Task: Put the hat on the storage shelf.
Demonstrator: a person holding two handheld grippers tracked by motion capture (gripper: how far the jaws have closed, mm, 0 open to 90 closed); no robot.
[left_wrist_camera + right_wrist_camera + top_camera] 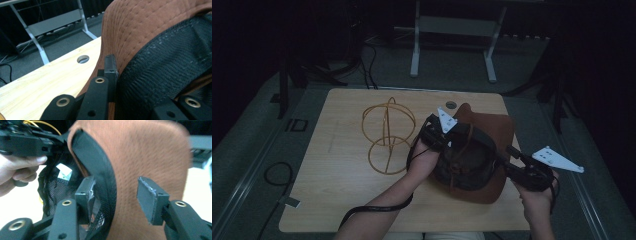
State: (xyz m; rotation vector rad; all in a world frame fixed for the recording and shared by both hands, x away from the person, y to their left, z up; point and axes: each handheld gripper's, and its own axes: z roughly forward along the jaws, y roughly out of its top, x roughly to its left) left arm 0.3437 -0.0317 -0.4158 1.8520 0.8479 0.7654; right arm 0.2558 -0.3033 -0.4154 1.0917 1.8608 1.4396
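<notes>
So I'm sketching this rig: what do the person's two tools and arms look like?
Both the left tool and right tool are black with brass-ringed holes, flat grey pads and a grey three-cornered plate on top. Forearms bare; a black cable trails under the left.

- In the left gripper view, the brown stitched fabric hat with black mesh lining [150,32] runs off the frame at twelve and three o'clock; its brim hides the far pad of the left gripper [113,75].
- In the high view, the hat's crown [464,167] is too dark to read, and the hat covers the light wooden table [337,200] beneath it.
- In the right gripper view, the brim's edge at two o'clock is blurred, and the small white label [63,171] inside the mesh is too small to read.
- The thin yellow wire stand [42,123] is cut off at eleven o'clock.
</notes>
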